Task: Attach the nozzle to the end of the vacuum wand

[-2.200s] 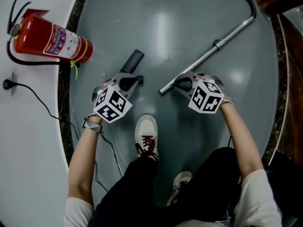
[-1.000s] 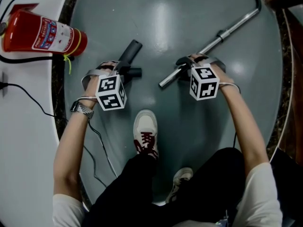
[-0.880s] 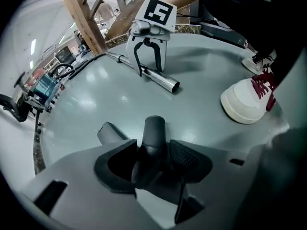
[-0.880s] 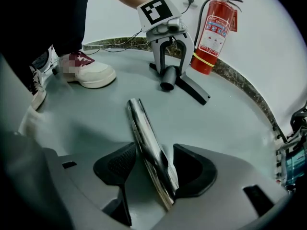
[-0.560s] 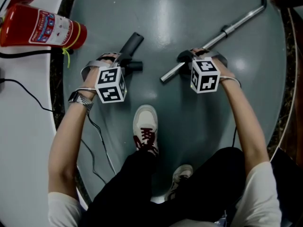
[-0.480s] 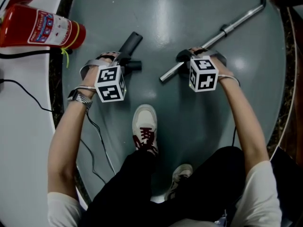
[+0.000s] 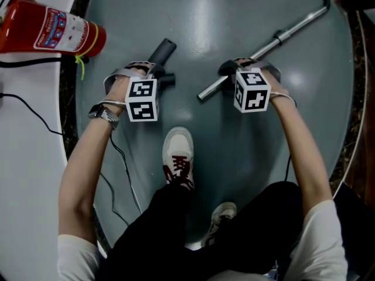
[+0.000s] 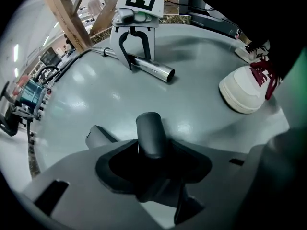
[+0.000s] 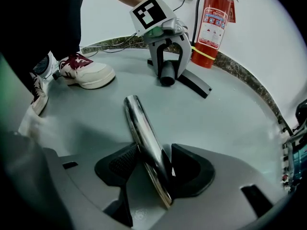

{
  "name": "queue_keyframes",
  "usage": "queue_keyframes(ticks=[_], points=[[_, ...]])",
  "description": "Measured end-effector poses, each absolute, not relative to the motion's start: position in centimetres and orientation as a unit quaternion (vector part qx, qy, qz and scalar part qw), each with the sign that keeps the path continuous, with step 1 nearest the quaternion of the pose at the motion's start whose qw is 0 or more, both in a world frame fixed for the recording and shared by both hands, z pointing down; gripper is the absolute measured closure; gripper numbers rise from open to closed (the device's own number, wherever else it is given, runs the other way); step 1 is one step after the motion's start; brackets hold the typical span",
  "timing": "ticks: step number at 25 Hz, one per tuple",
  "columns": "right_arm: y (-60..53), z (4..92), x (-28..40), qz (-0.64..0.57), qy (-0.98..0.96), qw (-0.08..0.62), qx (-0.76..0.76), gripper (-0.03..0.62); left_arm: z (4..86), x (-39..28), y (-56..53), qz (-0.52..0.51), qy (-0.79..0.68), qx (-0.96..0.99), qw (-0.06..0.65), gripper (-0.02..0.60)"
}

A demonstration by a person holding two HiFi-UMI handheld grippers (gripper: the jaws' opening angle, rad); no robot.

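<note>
Nozzle [image 7: 164, 51] and vacuum wand [image 7: 287, 33] both lie flat on the grey floor [image 7: 199, 16], well apart, so nothing is joined yet. I have brought one gripper down over each piece, because I judge that I need both in hand to line them up.

My left gripper [image 7: 154, 75] points steeply down over the nozzle. Its jaws stand wide and straddle the short round neck without clamping it. I take it by the neck so that the open mouth stays free, and that mouth faces across toward the wand.

My right gripper [image 7: 235, 72] straddles the chrome tube just behind its open end. Its jaws have just been closing with the wand between them, though they are not yet pinching it. I hold it this near the tip for steadier aim when I bring the end to the nozzle.

A fire extinguisher [image 7: 53, 28] lies off to my left, clear of the work. My shoe [image 7: 177, 154] sits between my two arms.

I judge the next step is to close both grips firmly, lift, and bring the two ends into line.
</note>
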State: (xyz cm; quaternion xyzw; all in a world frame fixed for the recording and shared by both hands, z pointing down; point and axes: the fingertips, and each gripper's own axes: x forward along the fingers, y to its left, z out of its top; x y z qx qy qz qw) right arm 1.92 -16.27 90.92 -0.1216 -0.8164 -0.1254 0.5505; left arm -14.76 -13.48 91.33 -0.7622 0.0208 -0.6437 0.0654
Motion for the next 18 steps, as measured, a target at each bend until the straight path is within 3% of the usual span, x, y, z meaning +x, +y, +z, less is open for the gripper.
queue_keyframes(ticks=[11, 18], points=[[-15.8, 90.8, 1.8, -0.16, -0.814, 0.537, -0.156, 0.384, 91.0, -15.1, -12.8, -0.633, 0.025, -0.772, 0.06, 0.38], [-15.6, 90.5, 1.6, -0.171, -0.802, 0.549, -0.163, 0.393, 89.5, -15.2, -11.7, -0.581, 0.095, -0.808, -0.025, 0.382]])
